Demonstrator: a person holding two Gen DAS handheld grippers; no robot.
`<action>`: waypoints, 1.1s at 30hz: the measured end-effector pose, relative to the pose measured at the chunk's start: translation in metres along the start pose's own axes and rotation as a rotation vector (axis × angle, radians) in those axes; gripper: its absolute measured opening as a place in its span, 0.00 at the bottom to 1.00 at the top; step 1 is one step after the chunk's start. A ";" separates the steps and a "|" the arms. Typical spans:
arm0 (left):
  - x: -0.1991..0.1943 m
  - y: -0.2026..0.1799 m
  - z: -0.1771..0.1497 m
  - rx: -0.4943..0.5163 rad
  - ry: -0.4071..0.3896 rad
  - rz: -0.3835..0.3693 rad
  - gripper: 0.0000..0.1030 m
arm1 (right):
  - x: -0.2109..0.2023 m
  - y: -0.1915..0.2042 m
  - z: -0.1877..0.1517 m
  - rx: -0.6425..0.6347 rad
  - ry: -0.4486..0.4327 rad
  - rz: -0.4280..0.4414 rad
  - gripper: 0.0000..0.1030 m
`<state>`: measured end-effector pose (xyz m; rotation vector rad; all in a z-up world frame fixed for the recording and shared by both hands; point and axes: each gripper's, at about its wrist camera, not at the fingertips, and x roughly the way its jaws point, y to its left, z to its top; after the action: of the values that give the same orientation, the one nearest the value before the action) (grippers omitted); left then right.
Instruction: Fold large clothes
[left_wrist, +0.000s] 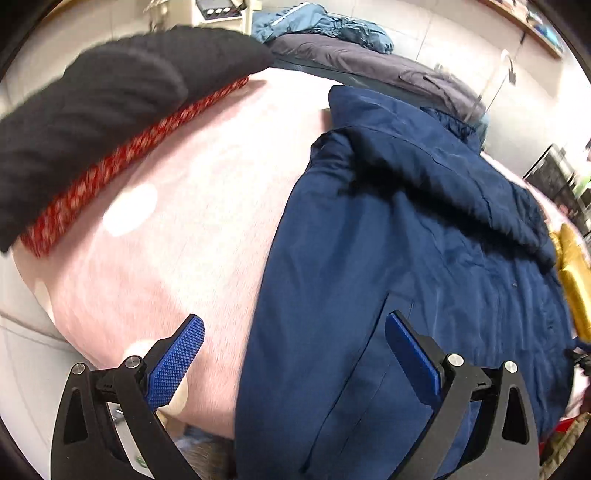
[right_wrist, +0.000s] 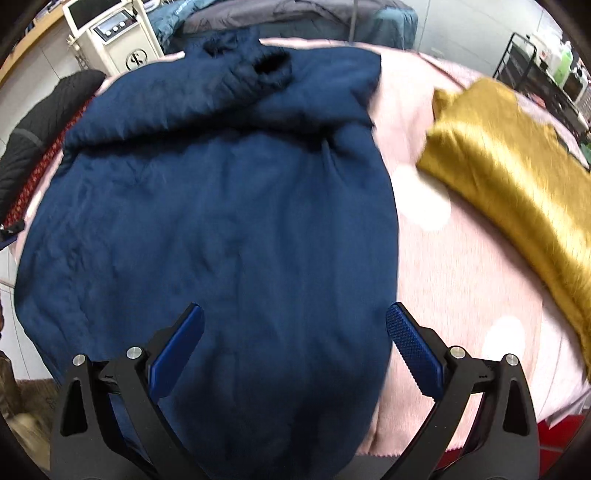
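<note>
A large navy blue jacket (right_wrist: 221, 206) lies spread on a pink blanket (right_wrist: 461, 266), its sleeves folded across the upper body and a cuff showing near the far end. In the left wrist view the same navy jacket (left_wrist: 388, 258) fills the right half, and its near hem hangs over the bed's edge. My left gripper (left_wrist: 293, 343) is open above the jacket's left edge, one finger over the pink blanket (left_wrist: 177, 221). My right gripper (right_wrist: 293, 339) is open above the jacket's lower right part. Neither holds anything.
A mustard yellow garment (right_wrist: 517, 177) lies on the blanket to the right. A black garment (left_wrist: 96, 110) on red patterned fabric (left_wrist: 110, 166) sits at the left. Grey and teal clothes (left_wrist: 351, 48) pile at the far end. A beige machine (right_wrist: 107, 37) and a black rack (right_wrist: 535, 70) stand beyond.
</note>
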<state>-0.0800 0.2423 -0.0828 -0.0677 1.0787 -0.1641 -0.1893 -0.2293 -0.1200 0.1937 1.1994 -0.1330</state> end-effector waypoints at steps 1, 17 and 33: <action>0.001 0.005 -0.005 -0.008 0.014 -0.028 0.94 | 0.003 -0.003 -0.006 0.001 0.011 -0.010 0.95; 0.043 0.024 -0.026 0.032 0.220 -0.256 0.94 | 0.024 -0.062 -0.063 0.269 0.149 0.282 0.95; 0.044 0.012 -0.041 0.104 0.238 -0.326 0.94 | 0.025 -0.047 -0.072 0.281 0.222 0.491 0.88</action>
<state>-0.0941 0.2478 -0.1421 -0.1327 1.2901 -0.5329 -0.2557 -0.2598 -0.1726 0.7570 1.3163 0.1551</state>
